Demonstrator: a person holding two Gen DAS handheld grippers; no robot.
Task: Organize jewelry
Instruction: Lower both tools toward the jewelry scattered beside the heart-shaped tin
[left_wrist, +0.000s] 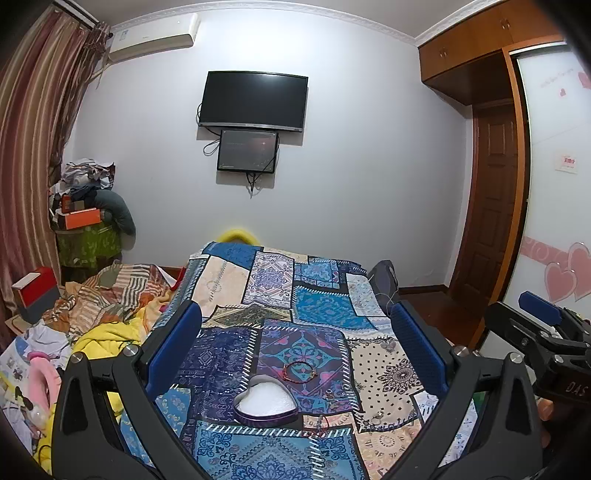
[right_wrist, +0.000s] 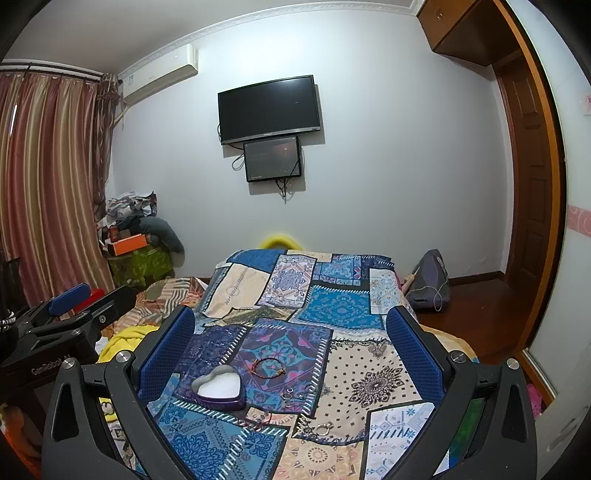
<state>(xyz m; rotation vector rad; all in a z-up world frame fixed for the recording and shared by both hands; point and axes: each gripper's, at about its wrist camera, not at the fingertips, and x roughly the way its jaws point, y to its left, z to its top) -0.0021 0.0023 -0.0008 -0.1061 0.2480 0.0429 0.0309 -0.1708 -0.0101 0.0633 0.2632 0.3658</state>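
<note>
A purple heart-shaped tin (left_wrist: 265, 401) with white lining sits open on the patchwork cloth (left_wrist: 325, 306); it also shows in the right wrist view (right_wrist: 219, 391). A red-brown bracelet (left_wrist: 300, 370) lies just behind it, also seen in the right wrist view (right_wrist: 268, 367). Small rings (right_wrist: 290, 396) and a silver ring (right_wrist: 324, 429) lie to the tin's right; a thin chain (right_wrist: 258, 421) lies in front. My left gripper (left_wrist: 295, 325) is open and empty above the cloth. My right gripper (right_wrist: 291, 325) is open and empty too.
The cloth (right_wrist: 343, 306) covers a table. Rumpled bedding and clothes (left_wrist: 99, 314) lie to the left. A dark bag (right_wrist: 430, 280) sits on the wooden floor at right. A wall TV (left_wrist: 253, 101) and a wardrobe door (left_wrist: 498, 206) are beyond.
</note>
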